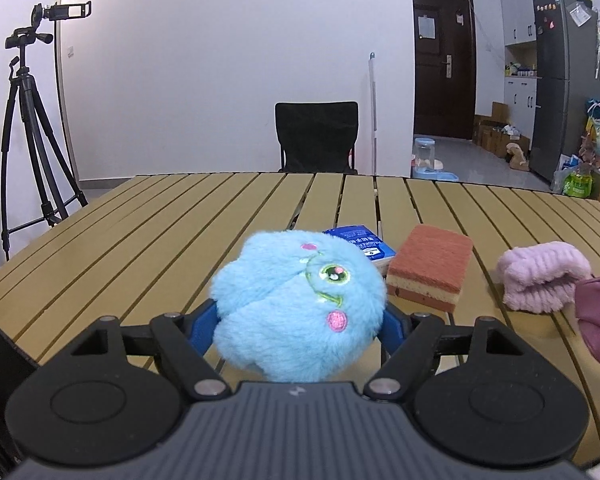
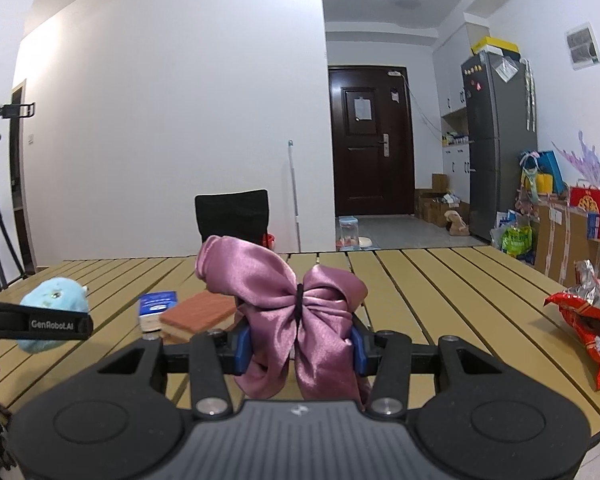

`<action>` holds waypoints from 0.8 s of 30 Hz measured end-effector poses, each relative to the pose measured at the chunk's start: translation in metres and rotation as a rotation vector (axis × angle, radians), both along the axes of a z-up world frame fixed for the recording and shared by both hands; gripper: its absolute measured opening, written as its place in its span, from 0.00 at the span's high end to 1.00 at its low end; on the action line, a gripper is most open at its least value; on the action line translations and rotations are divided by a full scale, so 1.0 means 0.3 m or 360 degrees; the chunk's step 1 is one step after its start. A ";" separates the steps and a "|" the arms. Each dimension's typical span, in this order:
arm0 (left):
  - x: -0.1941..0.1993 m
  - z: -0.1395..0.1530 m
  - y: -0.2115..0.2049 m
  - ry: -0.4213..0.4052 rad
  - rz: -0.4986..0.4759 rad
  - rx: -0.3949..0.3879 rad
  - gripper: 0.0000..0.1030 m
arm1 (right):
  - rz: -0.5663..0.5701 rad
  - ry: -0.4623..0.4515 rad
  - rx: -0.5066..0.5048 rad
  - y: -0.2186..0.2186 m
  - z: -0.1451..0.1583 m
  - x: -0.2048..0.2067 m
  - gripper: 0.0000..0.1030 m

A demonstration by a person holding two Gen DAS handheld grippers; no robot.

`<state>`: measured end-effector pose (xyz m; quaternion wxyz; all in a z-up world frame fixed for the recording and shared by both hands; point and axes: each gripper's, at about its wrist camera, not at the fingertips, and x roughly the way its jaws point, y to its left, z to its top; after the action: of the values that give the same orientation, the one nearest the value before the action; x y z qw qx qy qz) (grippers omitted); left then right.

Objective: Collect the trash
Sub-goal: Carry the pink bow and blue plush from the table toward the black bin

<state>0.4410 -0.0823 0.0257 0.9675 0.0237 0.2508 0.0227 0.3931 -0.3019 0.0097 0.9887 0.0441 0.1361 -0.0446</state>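
A: Which step is judged to be in hand?

B: A carry. The blue plush [image 1: 300,304] is clamped between the jaws of the left gripper [image 1: 300,326], low in the centre of the left view, and it appears lifted off the counter [image 1: 140,224]. In the right view the pink satin bow [image 2: 296,312] is pinched between the jaws of the right gripper [image 2: 300,350], centre of the frame, blue pads pressed against both its sides.

A: So neither pair of jaws is released?

B: Neither. Both are clenched on soft things.

A: Where is the trash itself?

B: A torn red snack wrapper [image 2: 588,324] is seen at the right edge of the right view, lying on the counter, untouched. No bin can be made out in either view.

A: What else is left on the counter?

B: A sponge [image 1: 430,266] and a blue tissue pack [image 1: 360,242] touching it are seen right of centre in the left view, with a folded pink cloth [image 1: 540,280] further right.

A: What does the next move call for?

B: Probably both items must be carried clear and set down somewhere. A soft grip suffices, since nothing held is fragile. Then a freed pair of jaws would be needed for the wrapper, which is thin and crinkled and may have to be pinched by a raised edge.
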 end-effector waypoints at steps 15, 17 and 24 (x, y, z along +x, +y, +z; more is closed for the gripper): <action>-0.274 -0.003 0.062 -0.0069 -0.0095 0.0030 0.24 | 0.0109 -0.0043 -0.0062 0.130 0.000 -0.241 0.56; -0.312 -0.014 0.070 -0.0062 -0.0104 0.0038 0.24 | 0.0125 -0.0041 -0.0058 0.146 -0.004 -0.275 0.56; -0.438 -0.051 0.119 -0.0014 -0.0109 0.0037 0.24 | 0.0183 0.0001 -0.0044 0.210 -0.040 -0.383 0.56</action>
<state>0.3096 -0.0466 0.0104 0.9685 0.0433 0.2452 -0.0074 0.2783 -0.2388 -0.0023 0.9901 0.0225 0.1381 0.0103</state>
